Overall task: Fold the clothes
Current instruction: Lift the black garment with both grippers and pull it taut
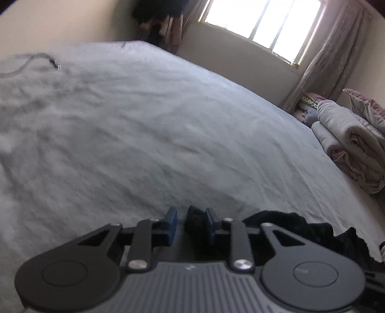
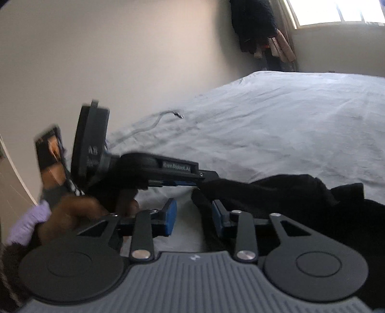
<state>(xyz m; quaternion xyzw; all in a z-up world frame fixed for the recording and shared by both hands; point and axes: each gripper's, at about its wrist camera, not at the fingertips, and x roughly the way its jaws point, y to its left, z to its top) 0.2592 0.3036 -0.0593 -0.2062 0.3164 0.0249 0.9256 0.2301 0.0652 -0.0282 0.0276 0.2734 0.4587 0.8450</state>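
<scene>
A black garment (image 1: 300, 226) lies bunched on the near edge of the light blue bed (image 1: 144, 120). My left gripper (image 1: 191, 224) has its blue pads close together with a fold of the black cloth pinched between them. From the right wrist view, the left gripper (image 2: 201, 177) shows side-on, held by a hand (image 2: 72, 211), and the black garment (image 2: 288, 192) trails from its tip. My right gripper (image 2: 195, 219) stands open just above the sheet. The cloth's edge drapes against its right pad (image 2: 220, 219), and bare sheet shows in the gap.
A grey cable (image 1: 31, 60) lies on the far left of the bed. Folded quilts (image 1: 349, 134) are stacked at the right edge. A bright window (image 1: 259, 21) and hanging dark clothes (image 2: 255, 21) stand beyond the bed.
</scene>
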